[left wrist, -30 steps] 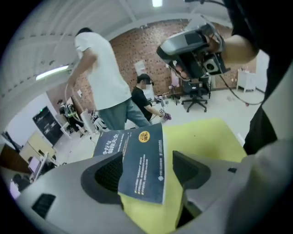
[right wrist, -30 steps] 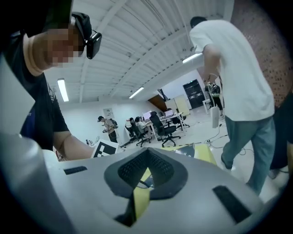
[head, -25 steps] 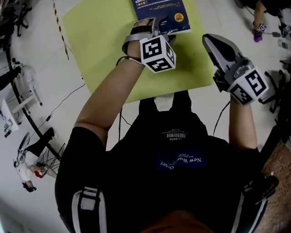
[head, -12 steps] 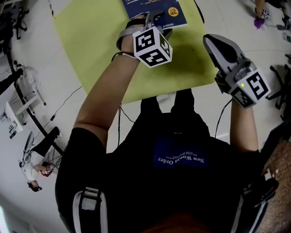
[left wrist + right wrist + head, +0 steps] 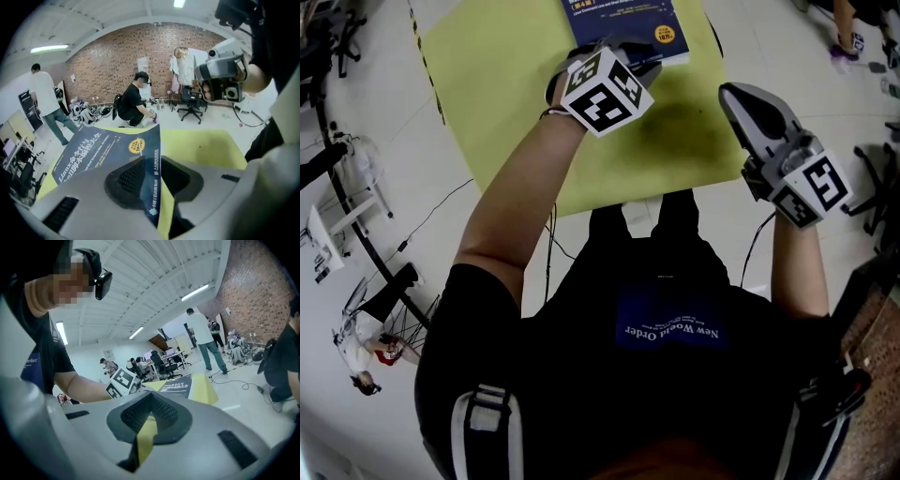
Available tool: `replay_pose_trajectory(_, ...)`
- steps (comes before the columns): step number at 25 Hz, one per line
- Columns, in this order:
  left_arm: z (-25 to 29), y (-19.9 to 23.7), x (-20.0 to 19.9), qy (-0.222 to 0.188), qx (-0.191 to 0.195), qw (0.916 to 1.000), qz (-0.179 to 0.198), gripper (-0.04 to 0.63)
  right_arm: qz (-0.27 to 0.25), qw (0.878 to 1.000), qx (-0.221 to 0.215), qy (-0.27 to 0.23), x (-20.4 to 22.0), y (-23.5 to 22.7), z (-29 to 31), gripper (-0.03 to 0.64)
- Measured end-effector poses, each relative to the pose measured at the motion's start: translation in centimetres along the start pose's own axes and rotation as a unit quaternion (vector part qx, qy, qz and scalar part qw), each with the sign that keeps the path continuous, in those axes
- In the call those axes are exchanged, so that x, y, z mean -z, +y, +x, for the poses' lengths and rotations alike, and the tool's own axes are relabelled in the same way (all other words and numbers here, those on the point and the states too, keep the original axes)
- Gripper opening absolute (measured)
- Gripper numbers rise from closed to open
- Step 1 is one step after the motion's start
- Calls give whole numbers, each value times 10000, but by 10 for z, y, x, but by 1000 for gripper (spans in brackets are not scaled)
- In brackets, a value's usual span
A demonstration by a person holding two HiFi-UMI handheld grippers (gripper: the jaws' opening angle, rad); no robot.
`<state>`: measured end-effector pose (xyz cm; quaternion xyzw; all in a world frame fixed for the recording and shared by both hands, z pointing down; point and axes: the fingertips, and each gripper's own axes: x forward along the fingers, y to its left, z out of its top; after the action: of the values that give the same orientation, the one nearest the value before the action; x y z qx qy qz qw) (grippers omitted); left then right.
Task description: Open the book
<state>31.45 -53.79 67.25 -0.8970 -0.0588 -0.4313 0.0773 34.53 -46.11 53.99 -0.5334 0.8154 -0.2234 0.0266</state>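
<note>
Briefly: the book (image 5: 623, 23) was seen lying at the far middle of the yellow-green tabletop (image 5: 497, 103), with its dark blue face up. The left gripper (image 5: 628, 58) was set at the book's near right corner and pointed steeply down toward the far side. Its marker cube (image 5: 602, 91) was turned up toward the head camera.

In the left gripper view, the jaws had just been closing. The right edge of the front cover (image 5: 93, 150) was caught between them, apparently pinched near the tips. A yellow round badge and white lettering were shown on that cover. A strip of tabletop was visible just right of the cover's edge, down in the gap near the jaw roots. Whether the cover was already lifted off the pages could not be told.

The right gripper (image 5: 736, 94) was held at the right near edge of the tabletop, well apart from the book and pointed nearly level toward the far side. In the right gripper view its jaws were clenched tip to tip, with nothing held between them. Only tabletop was seen through the slot below the tips.

Farther back, a brick wall (image 5: 117, 56), a crouching person (image 5: 133, 105), a standing person (image 5: 44, 101) and an office chair (image 5: 192, 105) were seen on the white floor.
</note>
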Motion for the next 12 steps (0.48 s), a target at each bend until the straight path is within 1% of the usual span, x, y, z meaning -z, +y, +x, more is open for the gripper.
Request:
replay_pose_trajectory(1,-4,1,-1,-140,46,9997,-174,101,-44,10000,-8,48,1,2,2,-14)
replay_pose_trajectory(4,-17,5,-5,-604,145,9953,-739,78,106,9999,-121,-35,-5,12,9,-14)
replay_pose_trajectory(7,-29,11,-7,-1136,221,9843,-1335,69,80,9998,-168,-13,-3,15,10,-14)
replay_pose_trajectory(9,-38,16,-9,-1571,279,9720,-1723,64,-22,9998,-171,84,1,14,10,-14)
replay_pose_trajectory(11,-49,23,-9,-2046,318,9553,-2112,60,-153,9995,-138,233,7,13,14,-14)
replay_pose_trajectory(12,-56,27,-7,-2280,326,9453,-2309,58,-174,9994,-136,277,8,15,18,-14)
